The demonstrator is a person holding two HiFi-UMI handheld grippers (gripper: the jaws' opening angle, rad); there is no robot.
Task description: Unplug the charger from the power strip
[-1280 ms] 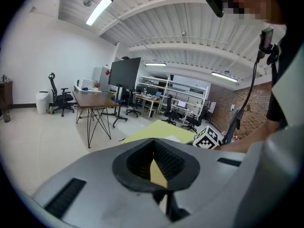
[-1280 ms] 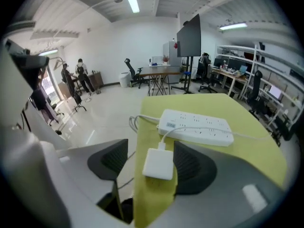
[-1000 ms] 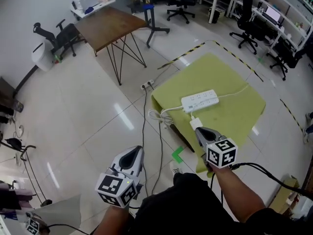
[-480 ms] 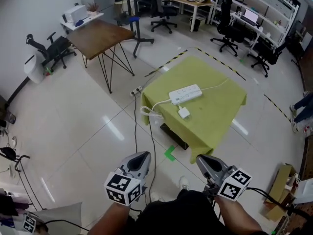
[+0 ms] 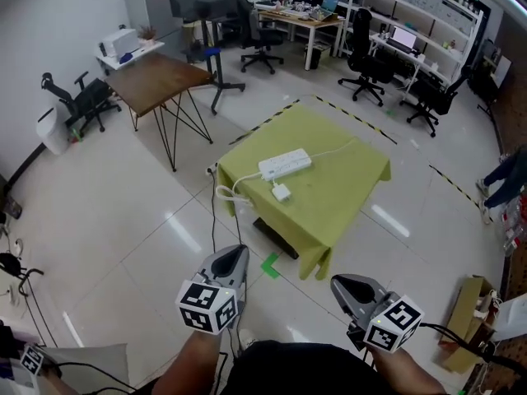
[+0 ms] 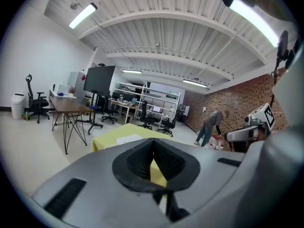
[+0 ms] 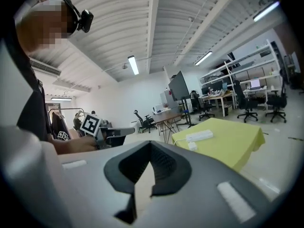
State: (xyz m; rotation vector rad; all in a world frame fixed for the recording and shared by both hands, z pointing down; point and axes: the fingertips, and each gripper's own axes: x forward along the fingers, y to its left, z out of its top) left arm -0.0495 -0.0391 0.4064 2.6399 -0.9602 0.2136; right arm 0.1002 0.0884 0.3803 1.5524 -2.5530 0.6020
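Note:
A white power strip (image 5: 285, 164) lies on a table under a yellow-green cloth (image 5: 329, 196). The white charger (image 5: 281, 192) lies on the cloth just in front of the strip, apart from it, and its white cable (image 5: 230, 194) hangs off the table's left edge. My left gripper (image 5: 228, 261) and right gripper (image 5: 349, 288) are shut and empty, well back from the table over the floor. In the right gripper view the shut gripper (image 7: 151, 158) faces the strip (image 7: 199, 136) and charger (image 7: 192, 146) from a distance. The left gripper (image 6: 152, 147) also faces the table (image 6: 114, 137).
A wooden table (image 5: 156, 76) stands at the back left, with office chairs (image 5: 369, 60) and desks behind. Black-yellow tape (image 5: 354, 113) and a green mark (image 5: 271, 265) are on the floor. A cardboard box (image 5: 465, 311) sits at the right. A person (image 6: 211, 127) bends over beyond.
The person has stepped back from the table. Both grippers drew away with them, the right one from just beside the charger. The charger and strip stayed on the cloth.

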